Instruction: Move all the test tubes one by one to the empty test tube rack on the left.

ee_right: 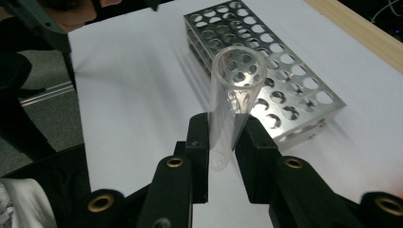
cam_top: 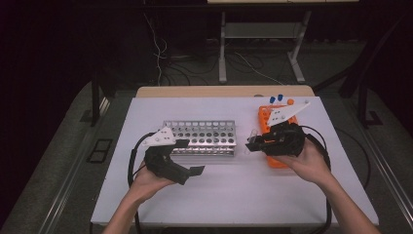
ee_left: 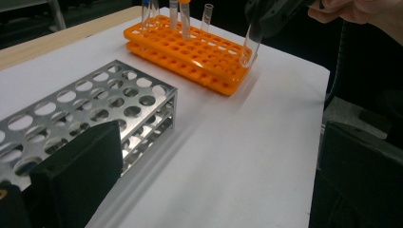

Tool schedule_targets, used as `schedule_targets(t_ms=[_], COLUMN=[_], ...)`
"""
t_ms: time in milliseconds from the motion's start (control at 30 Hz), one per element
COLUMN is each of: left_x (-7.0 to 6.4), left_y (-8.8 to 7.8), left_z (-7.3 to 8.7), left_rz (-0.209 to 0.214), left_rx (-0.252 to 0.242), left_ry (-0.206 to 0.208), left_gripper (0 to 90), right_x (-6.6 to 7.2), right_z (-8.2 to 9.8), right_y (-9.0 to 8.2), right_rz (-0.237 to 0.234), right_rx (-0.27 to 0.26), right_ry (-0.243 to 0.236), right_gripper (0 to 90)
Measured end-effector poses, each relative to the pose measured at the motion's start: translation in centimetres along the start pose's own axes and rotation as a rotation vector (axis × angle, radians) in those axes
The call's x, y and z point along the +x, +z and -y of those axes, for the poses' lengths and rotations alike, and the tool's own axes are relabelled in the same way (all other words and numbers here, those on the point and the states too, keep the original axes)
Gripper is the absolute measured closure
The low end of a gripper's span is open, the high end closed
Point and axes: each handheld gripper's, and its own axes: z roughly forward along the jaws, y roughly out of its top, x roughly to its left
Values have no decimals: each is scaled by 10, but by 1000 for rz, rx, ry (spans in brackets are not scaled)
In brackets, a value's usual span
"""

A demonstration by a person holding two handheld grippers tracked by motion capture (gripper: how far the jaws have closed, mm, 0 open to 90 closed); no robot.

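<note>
1. Room: dark, floor grey w/ cables and a metal stand's legs behind the table [cam_top: 146, 204]. Tabletop is a white sheet over a wood board, edge showing at the far side.
2. Metal rack [cam_top: 204, 138], mid-table, holes all look vacant; prob. the destination, set w/in easy reach of both hands.
3. Orange rack [cam_top: 265, 117] at the far right, a few capped tubes standing at its back end; looks like the source.
4. Left gripper [cam_top: 192, 157]: jaws apart, nothing btwn them, held above the table near the metal rack's near end, prob. waiting to assist.
5. Right gripper [ee_right: 222, 137]: clenched on a clear test tube [ee_right: 233, 95], pads pinching its lower part, open mouth away from the jaws. Tube is in the air over the orange rack's near corner, clear of the holes, so likely in transfer toward the metal rack.
</note>
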Motion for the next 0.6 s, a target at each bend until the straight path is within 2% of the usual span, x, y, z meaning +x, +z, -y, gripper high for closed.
schedule_targets(t_ms=[33, 300, 600], left_x=[0, 0, -1], left_y=[1, 12, 23], left_z=[-3, -26, -48], left_rz=[3, 34, 80], left_rx=[4, 54, 110], left_ry=[3, 48, 96], left_gripper=[0, 4, 66], right_x=[3, 10, 16], right_z=[-3, -12, -19], right_y=[2, 13, 28], right_rz=[-10, -43, -70], right_rx=[3, 24, 52], right_ry=[-15, -44, -73], right_gripper=[750, 750, 750])
